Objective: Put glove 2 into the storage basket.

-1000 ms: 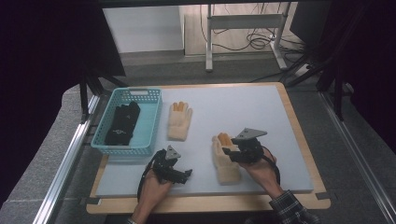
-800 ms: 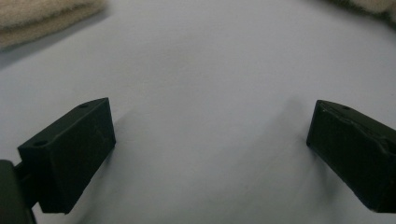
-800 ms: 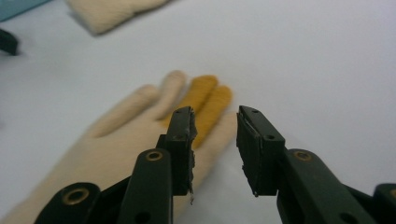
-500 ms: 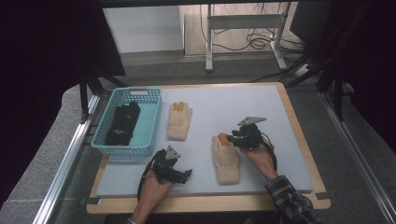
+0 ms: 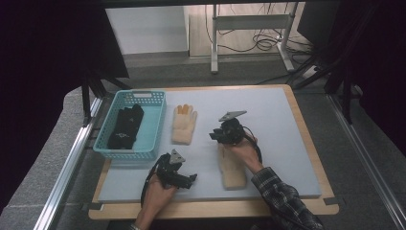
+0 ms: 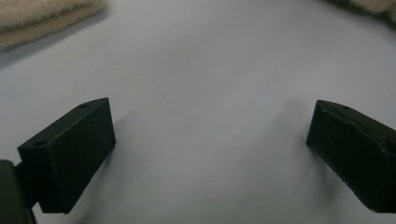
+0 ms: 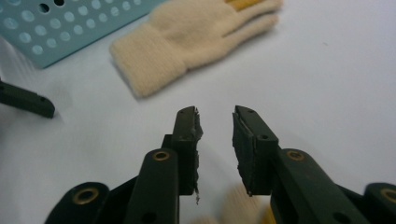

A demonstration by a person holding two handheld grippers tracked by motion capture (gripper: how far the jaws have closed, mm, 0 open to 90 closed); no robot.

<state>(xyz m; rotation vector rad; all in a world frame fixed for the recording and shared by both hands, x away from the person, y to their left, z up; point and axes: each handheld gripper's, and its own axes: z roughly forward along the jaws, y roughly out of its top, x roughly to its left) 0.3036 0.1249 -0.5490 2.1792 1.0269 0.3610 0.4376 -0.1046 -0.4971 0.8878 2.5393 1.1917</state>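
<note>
- High view: the right gripper sits a little right of the frame's centre, over the finger end of the near cream glove, which lies lengthwise on the grey mat below it. Whether the jaws touch that glove cannot be told from here. A second cream glove lies flat up and left of centre, just beside the blue basket holding a black glove. The left gripper rests at lower centre-left, its jaws spread over bare mat.
- Left gripper view: the two black jaws stand wide apart at the lower corners, with nothing between them but mat. An edge of cream glove shows at upper left.
- Right gripper view: the jaws have just been closing and now leave a narrow gap, with nothing clamped in it. Blurred cream glove fingertips show below the gap at the bottom edge. The second glove lies at top centre, the basket wall at upper left.
</note>
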